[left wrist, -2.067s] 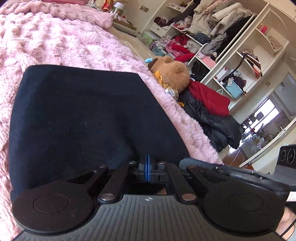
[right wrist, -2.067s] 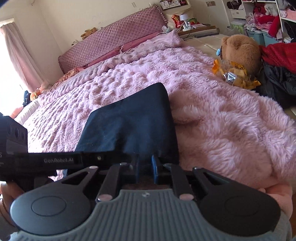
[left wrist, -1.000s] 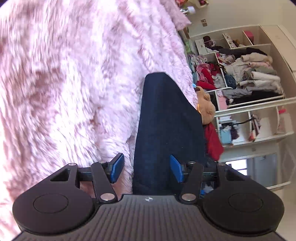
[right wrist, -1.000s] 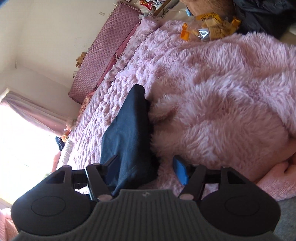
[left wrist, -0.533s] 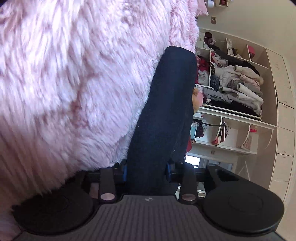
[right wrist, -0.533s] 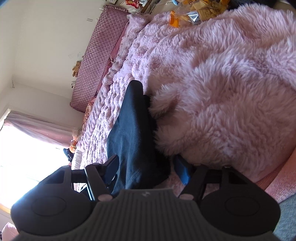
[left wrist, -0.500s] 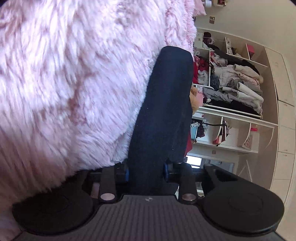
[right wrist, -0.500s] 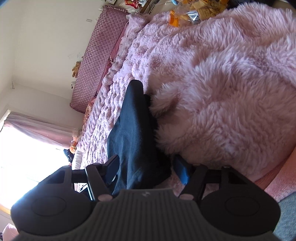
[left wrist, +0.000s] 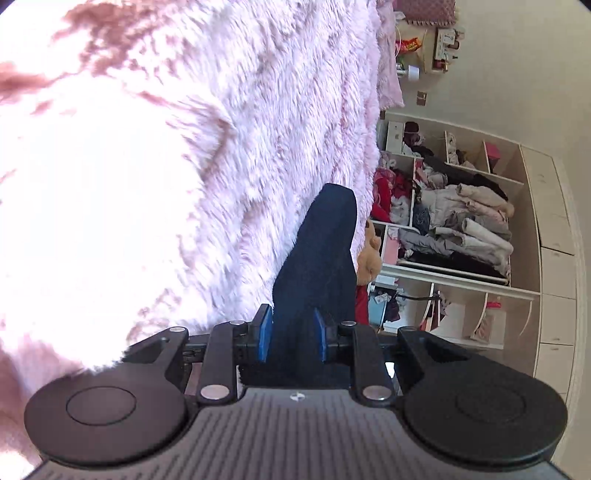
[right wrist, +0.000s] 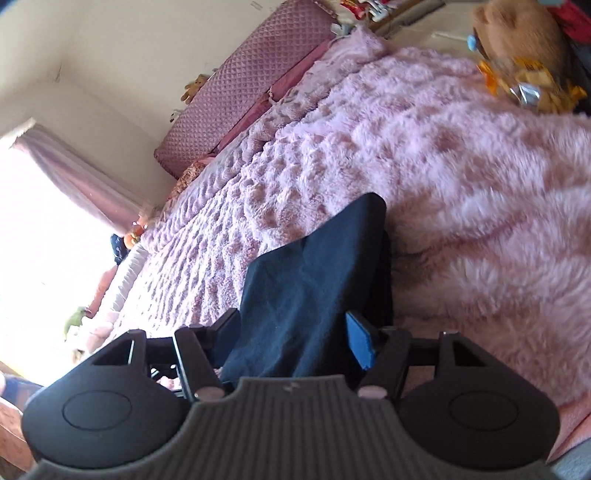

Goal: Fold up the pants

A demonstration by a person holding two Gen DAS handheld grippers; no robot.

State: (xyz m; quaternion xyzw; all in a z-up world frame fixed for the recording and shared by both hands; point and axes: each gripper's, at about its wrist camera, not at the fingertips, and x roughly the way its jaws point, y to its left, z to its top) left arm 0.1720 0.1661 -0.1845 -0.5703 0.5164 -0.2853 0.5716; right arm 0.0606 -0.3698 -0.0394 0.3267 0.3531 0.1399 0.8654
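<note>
Pants [left wrist: 314,291], folded into a dark bundle, sit nearest, pinched in the left gripper [left wrist: 291,334], whose jaws have just closed on them. The right gripper [right wrist: 295,332], easing shut, straddles the pants' other end [right wrist: 314,280]; its near pad seems not quite touching. Beyond the pants lies the pink blanket [right wrist: 461,177]. Step: gripping for another fold; next, lift both ends together.

Your right tongs [right wrist: 295,339] stand at the bottom centre of the frame, and their jaws have just been closing, with the folded dark blue pants [right wrist: 317,280] between them. The pants lie on the fluffy pink bed blanket [right wrist: 461,177]. A brown teddy bear [right wrist: 517,33] sits in the upper right.
</note>
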